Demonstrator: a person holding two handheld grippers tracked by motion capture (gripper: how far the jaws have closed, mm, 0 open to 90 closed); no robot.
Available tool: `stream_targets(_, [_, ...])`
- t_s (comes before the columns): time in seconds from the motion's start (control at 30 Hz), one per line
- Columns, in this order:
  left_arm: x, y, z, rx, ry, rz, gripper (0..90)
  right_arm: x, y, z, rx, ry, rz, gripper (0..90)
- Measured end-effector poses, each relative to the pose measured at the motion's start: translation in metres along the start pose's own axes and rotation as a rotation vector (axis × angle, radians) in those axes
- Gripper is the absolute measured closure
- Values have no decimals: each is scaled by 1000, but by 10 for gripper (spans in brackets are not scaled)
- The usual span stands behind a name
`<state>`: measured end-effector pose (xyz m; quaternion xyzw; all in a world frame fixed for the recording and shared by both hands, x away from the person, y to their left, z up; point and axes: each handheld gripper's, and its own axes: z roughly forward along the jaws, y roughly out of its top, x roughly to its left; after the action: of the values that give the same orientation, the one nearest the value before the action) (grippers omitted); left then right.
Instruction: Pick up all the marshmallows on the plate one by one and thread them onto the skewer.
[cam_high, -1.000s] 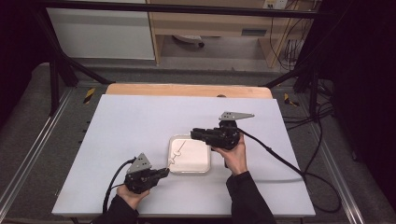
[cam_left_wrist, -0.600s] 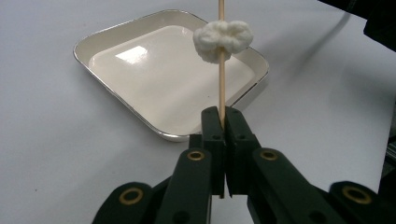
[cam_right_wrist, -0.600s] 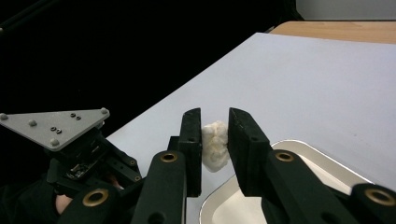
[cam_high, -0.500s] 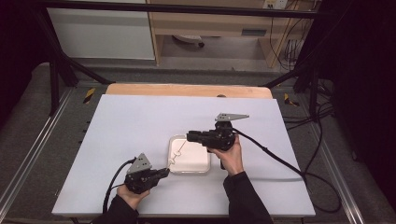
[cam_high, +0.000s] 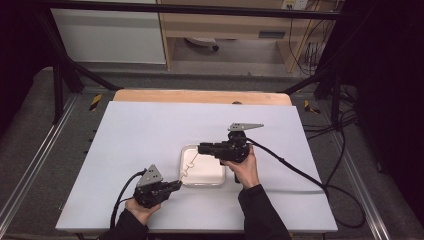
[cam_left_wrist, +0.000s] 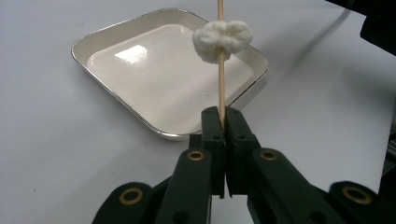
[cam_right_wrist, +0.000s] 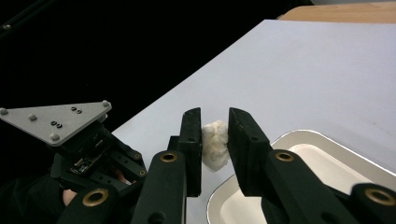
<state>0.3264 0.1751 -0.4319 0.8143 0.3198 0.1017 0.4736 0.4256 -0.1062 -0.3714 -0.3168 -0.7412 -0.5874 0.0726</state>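
Observation:
My left gripper (cam_high: 177, 184) sits at the table's near left, shut on the foot of a thin wooden skewer (cam_left_wrist: 221, 88). The skewer slants up over a white square tray (cam_high: 210, 172). A white puffy piece (cam_left_wrist: 223, 39) is threaded partway up it. My right gripper (cam_high: 200, 148) reaches in from the right above the tray's far left corner. Its jaws press on a second white puffy piece (cam_right_wrist: 215, 145). Whether that piece touches the skewer I cannot tell. In the left gripper view the jaws (cam_left_wrist: 223, 123) meet tightly around the stick.
The tray (cam_left_wrist: 93, 42) lies near the middle of a pale blue-white table (cam_high: 150, 130). A wooden strip (cam_high: 200, 96) runs along the far edge. Cables trail from both grippers, the right one (cam_high: 300, 175) across the table's right side.
My right gripper has drifted a little to the left, toward the skewer's top. The left gripper and skewer have stayed put.

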Motion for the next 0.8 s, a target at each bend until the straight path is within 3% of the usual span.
stream_targets(0.23, [0, 0, 0, -2, -1, 4, 879, 1, -3, 2, -1, 27, 18, 775])
stream_targets(0.8, [-2, -2, 2, 3, 2, 6, 881, 6, -13, 9, -9, 42, 16, 794])
